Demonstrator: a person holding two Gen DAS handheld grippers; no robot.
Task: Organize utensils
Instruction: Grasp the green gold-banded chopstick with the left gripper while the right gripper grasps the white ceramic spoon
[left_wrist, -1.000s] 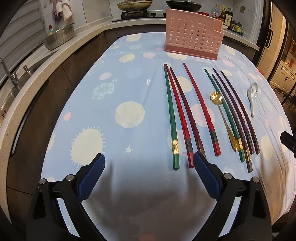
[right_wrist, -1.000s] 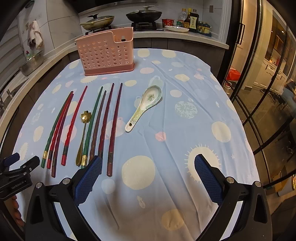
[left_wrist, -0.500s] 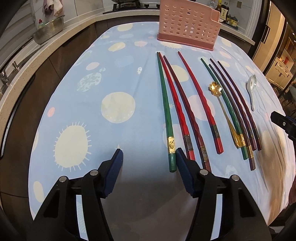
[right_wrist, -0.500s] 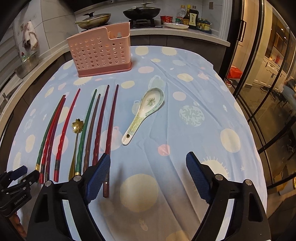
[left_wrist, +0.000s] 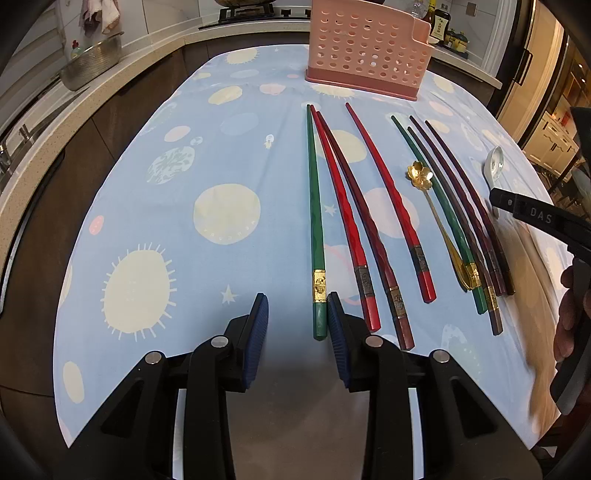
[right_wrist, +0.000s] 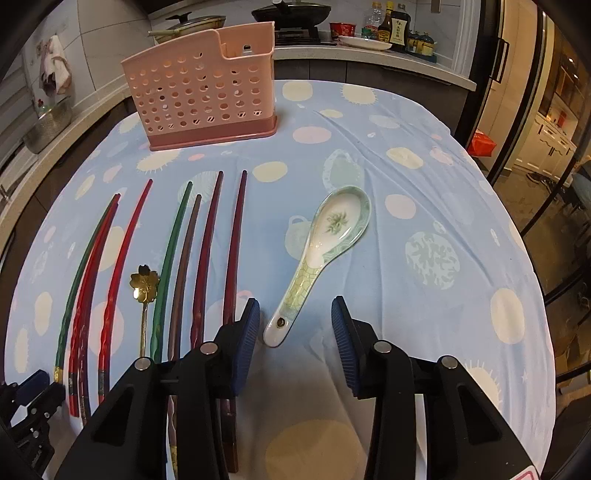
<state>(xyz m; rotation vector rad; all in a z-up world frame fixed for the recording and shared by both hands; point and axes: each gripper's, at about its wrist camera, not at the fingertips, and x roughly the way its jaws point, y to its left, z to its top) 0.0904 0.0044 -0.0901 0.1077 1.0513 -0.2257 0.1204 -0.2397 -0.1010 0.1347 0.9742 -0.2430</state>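
Several red, green and dark chopsticks lie side by side on the blue patterned tablecloth (left_wrist: 229, 155). My left gripper (left_wrist: 297, 314) is open low over the cloth; the near end of the leftmost green chopstick (left_wrist: 317, 236) lies between its pads, close to the right pad. A gold flower spoon (left_wrist: 421, 175) lies among the chopsticks. My right gripper (right_wrist: 293, 321) is open, with the handle of the ceramic spoon (right_wrist: 328, 236) between its pads. The pink perforated holder (left_wrist: 364, 48) (right_wrist: 207, 92) stands at the table's far side.
The right gripper shows at the right edge of the left wrist view (left_wrist: 539, 218). The left gripper shows at the bottom left of the right wrist view (right_wrist: 26, 398). A kitchen counter with pans and bottles (right_wrist: 391, 22) runs behind. Glass doors stand to the right.
Both grippers moved forward and lower and narrowed their jaws. The left now straddles the green chopstick's end; the right straddles the ceramic spoon's handle.
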